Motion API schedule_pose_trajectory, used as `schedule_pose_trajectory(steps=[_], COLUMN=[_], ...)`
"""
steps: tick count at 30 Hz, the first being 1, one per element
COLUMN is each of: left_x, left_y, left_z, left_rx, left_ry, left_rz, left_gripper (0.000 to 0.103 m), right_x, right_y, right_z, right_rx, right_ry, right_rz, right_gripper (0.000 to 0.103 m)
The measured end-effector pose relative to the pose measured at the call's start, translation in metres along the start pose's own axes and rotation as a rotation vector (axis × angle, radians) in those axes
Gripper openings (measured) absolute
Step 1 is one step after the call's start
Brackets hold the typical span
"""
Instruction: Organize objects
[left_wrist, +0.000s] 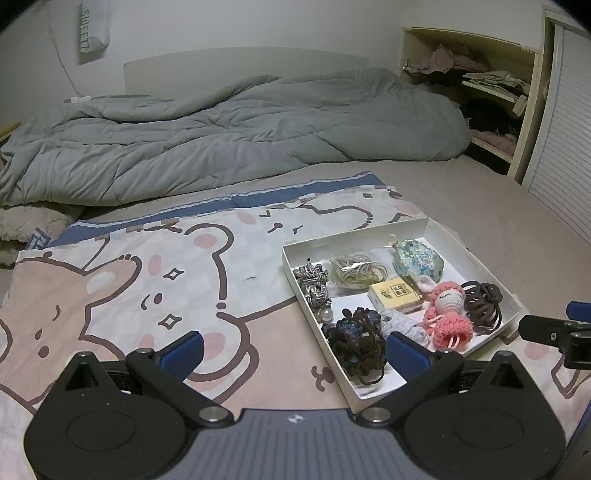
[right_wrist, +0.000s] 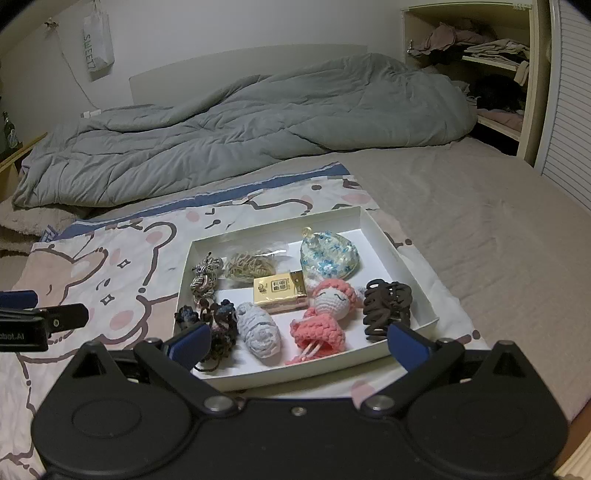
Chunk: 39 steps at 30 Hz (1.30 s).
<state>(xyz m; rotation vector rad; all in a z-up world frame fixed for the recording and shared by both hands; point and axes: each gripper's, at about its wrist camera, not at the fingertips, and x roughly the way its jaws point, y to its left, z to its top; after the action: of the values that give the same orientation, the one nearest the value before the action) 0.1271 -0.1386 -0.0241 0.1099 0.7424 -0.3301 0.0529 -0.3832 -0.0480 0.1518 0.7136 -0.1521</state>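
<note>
Hovering near the white tray (right_wrist: 397, 254), your right gripper (right_wrist: 299, 341) has its jaws spread wide and holds nothing; your left gripper (left_wrist: 293, 350) is likewise wide and empty at the tray's near left corner. Inside the tray, the pink crochet doll (right_wrist: 325, 314) lies beside the brown hair claw (right_wrist: 386, 306), the gold box (right_wrist: 280, 293) behind the doll. The tray itself sits on the bear-print cloth (right_wrist: 110, 280).

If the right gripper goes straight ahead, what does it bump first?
Probably the pink doll, lying in the white tray between the open right gripper's fingers. Depth is unclear; the tray's near wall might come first.
</note>
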Motion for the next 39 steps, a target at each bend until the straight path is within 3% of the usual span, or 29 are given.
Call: schedule_pose_trajectory(steps=[39], left_x=[0.0006], left_y=[-0.0001], left_z=[-0.0003], left_rx=[0.011], left_ry=[0.005], left_rz=[-0.005], left_gripper=[0.103], right_x=[0.0008], right_y=[0.0045], right_z=[-0.0014], right_rx=[-0.001], right_ry=[0.007], right_rz=[-0.02], right_gripper=[0.103])
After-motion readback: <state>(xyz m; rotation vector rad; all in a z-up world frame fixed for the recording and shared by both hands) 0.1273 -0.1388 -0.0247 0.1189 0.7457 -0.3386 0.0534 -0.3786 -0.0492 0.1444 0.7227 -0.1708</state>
